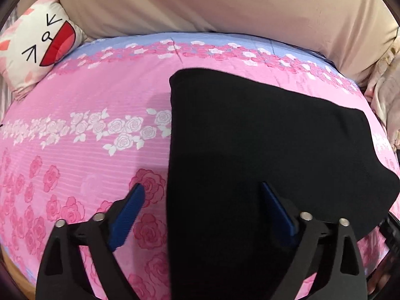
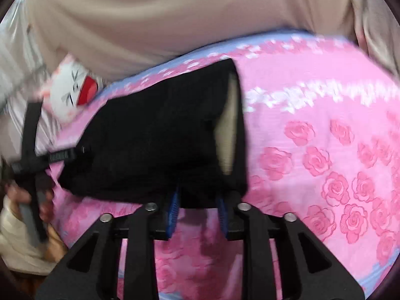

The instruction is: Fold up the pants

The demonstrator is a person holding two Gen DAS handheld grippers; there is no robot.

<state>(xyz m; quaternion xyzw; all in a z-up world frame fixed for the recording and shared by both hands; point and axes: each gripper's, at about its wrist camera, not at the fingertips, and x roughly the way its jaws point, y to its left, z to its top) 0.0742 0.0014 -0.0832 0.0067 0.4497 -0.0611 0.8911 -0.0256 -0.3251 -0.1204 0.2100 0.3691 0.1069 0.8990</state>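
A pink rose-print bedsheet [image 1: 75, 150] carries the black pants [image 1: 250, 137], already folded compact. Left gripper [image 1: 202, 195] fingers stand apart, straddling the near edge; right gripper [image 2: 198, 201] clamps the hem. Final fold remains.

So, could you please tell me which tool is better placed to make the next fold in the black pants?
Probably the right tool: its fingers already reach under the near edge of the black pants. The left tool is open, straddling their side edge, gripping nothing.

Pink rose-print bedsheet [image 1: 82, 95], cartoon-face cushion [image 1: 37, 45], beige bedding [image 1: 225, 2]
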